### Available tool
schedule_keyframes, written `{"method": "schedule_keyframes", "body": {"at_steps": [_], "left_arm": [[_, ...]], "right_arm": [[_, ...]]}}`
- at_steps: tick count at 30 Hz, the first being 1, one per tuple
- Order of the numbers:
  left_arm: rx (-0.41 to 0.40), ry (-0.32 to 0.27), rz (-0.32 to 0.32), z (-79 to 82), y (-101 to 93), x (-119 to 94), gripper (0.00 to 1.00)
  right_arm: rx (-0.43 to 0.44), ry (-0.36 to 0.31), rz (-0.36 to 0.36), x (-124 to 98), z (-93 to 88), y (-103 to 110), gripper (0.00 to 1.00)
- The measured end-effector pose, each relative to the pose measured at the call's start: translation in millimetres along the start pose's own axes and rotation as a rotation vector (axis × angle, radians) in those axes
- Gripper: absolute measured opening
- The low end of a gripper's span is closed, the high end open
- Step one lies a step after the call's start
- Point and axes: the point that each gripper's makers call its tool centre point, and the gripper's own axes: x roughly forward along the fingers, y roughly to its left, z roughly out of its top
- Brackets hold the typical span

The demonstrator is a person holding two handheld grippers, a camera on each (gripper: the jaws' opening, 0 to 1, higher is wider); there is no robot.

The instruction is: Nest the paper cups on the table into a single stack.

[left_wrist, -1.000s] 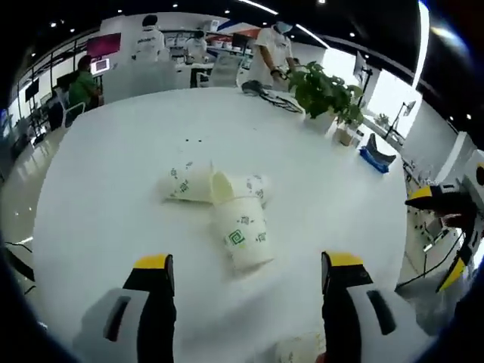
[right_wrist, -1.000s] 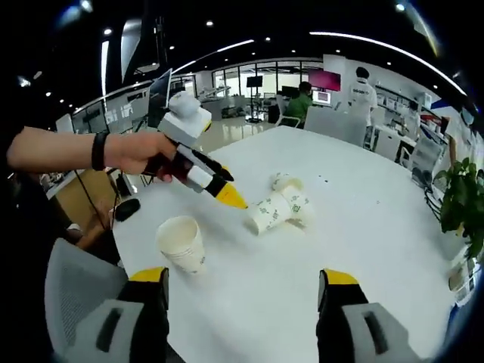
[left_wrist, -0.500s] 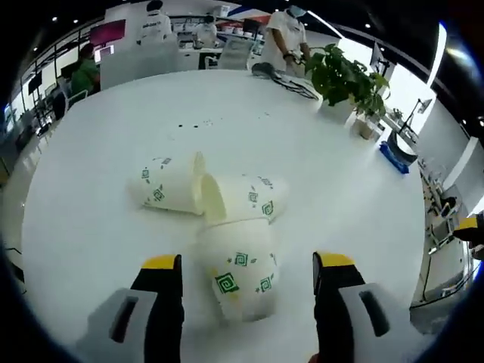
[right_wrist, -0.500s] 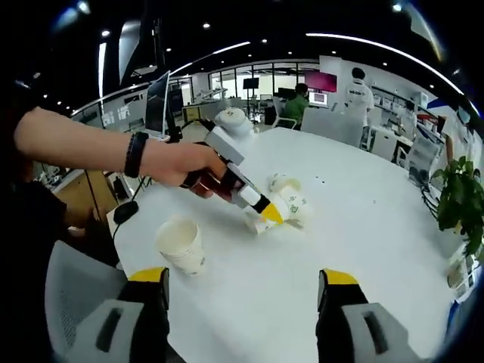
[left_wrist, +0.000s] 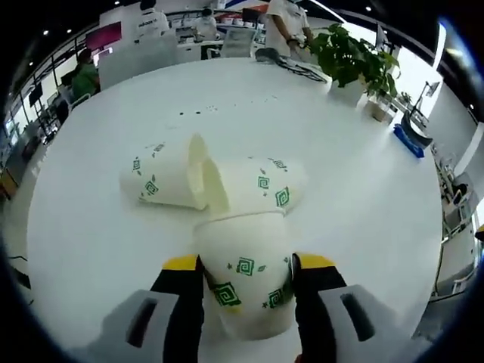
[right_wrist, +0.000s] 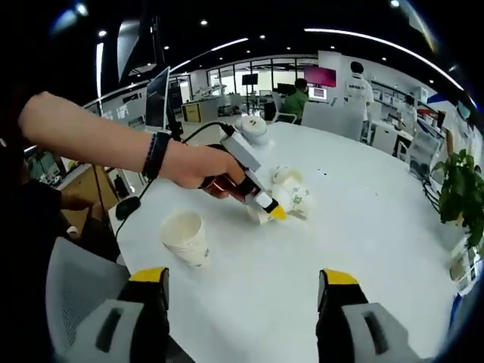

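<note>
Left gripper view: left claw (left_wrist: 246, 271) clamped around nearest lying cup (left_wrist: 243, 276) on tabletop (left_wrist: 363, 204), rim touching two more cups (left_wrist: 219, 181). Right claw (right_wrist: 240, 291) spread, empty, near upright cup (right_wrist: 185, 237). Risk: squeezing crushes paper wall; lifting drags neighbours.

Bench (left_wrist: 363, 181): smooth white top with a soft, even sheen. Nearest paper cup (left_wrist: 246, 276): matt off-white paper, green printed squares; the two cups lying behind it (left_wrist: 162, 178) look the same. Upright cup (right_wrist: 185, 238) at the near left: plain matt cream interior. Left gripper (left_wrist: 246, 283): matt grey plastic body, jaws tipped in yellow.
</note>
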Motion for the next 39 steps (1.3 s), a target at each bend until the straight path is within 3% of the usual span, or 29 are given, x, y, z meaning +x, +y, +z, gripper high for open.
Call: {"method": "schedule_keyframes", "body": {"at_steps": [13,23,26,29,33,39], "left_arm": [[0.008,0.011,-0.026,-17.1,12.6,-18,0.38],[0.123,-0.073,-0.023,-15.2,26.2,-56,0.38],[0.151,-0.106,-0.045,-7.1,22.2,-67,0.39],[0.18,-0.118,-0.064,-12.6,20.7,-76,0.39],[0.214,-0.15,-0.098,-5.2,17.1,-80,0.39],[0.266,-0.163,-0.145,-9.2,6.7,-97,0.39]], "right_arm": [[-0.016,-0.009,0.021,7,11.8,4,0.81],[-0.071,-0.017,0.069,22,34.2,5,0.78],[-0.086,-0.023,0.081,27,42.0,6,0.76],[-0.117,-0.03,0.1,32,53.8,8,0.75],[-0.139,-0.022,0.114,41,60.4,9,0.73],[-0.169,-0.013,0.13,48,72.4,11,0.72]]}}
